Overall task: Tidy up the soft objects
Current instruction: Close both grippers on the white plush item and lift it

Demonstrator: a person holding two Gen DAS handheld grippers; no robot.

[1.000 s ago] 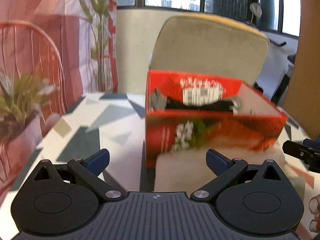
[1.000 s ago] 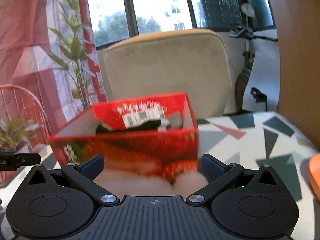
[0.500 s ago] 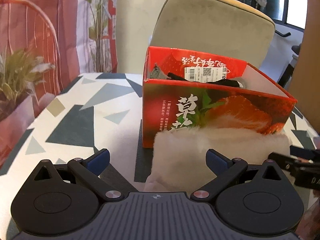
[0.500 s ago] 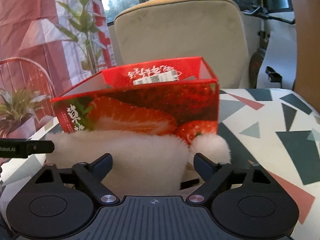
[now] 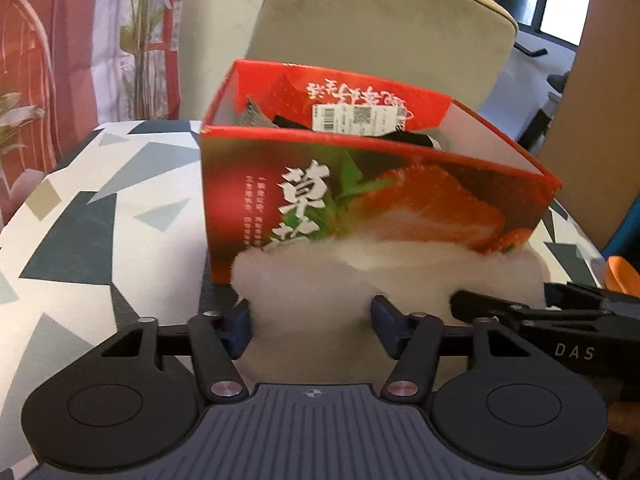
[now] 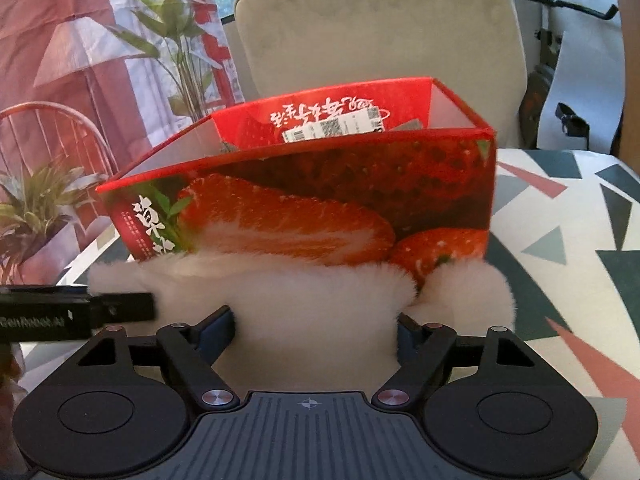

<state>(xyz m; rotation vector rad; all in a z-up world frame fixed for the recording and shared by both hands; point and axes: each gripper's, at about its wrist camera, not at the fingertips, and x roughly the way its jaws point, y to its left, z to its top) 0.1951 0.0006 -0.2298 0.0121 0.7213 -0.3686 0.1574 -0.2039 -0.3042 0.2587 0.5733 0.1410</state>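
White fleece: the fluffy white fleece [image 5: 320,280] bulges between my left fingers [image 5: 240,326]; in the right view the fleece [image 6: 312,312] fills the gap between my right fingers [image 6: 218,330] too.
Left gripper: my left gripper [image 5: 310,326] is closing, pads at the flanks of the pile and starting to dent it; I judge the pinch has begun but is not yet firm.
Right gripper: my right gripper [image 6: 316,332] is closing more slowly, jaws wide, both pads sunk into the fleece's sides.
Where it lies: on the tabletop [image 5: 100,208], pressed against the near wall of the box [image 5: 360,192], stretching across that wall's width.
Pompom: a round white tuft [image 6: 468,292] sits at the right end, touching the box corner; I cannot tell whether it is attached.
Feel, by my judgement: very light, very soft, no stiffness; it will squash flat under the pads and sag between my two grips.
Slip: long pile can slide off; I could end up holding hairs only.
Where to hold: deep into the body, one grip toward each end, not the fringe.
Fragility: none to speak of; firm squeezing should do no harm.
Box: open red carton printed with strawberries, dark soft things already inside; likely where this goes.
Risk: thin card, light; dragging the fleece could shove or tip it.
Beyond: a beige chair [image 6: 380,28] behind the box, a plant [image 6: 36,204] at the left.
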